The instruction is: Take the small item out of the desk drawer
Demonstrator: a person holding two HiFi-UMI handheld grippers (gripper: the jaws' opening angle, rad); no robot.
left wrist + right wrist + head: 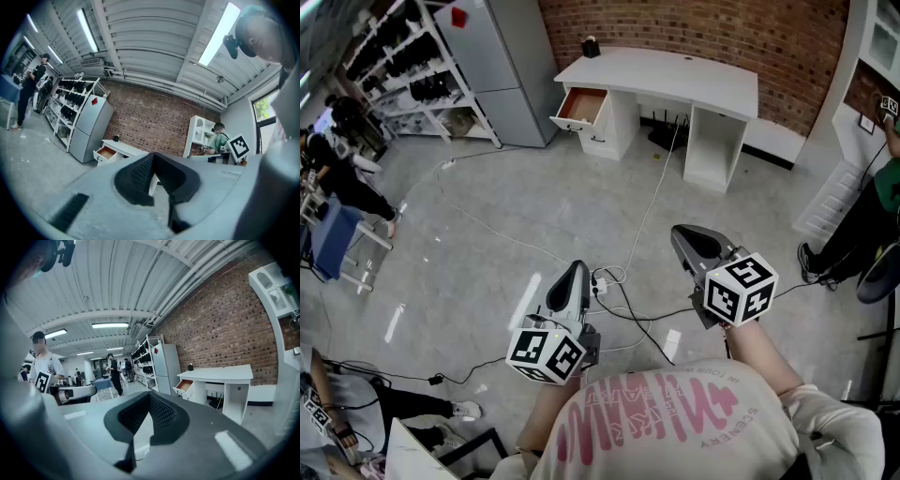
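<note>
Left claw [575,269] and right claw [679,232] both pressed together, nothing between them. Both are held out over the floor [487,262], well apart from the white counter [675,70]. Its drawer [581,107] stands open at the far-left end; small item inside is too far off to make out.
</note>
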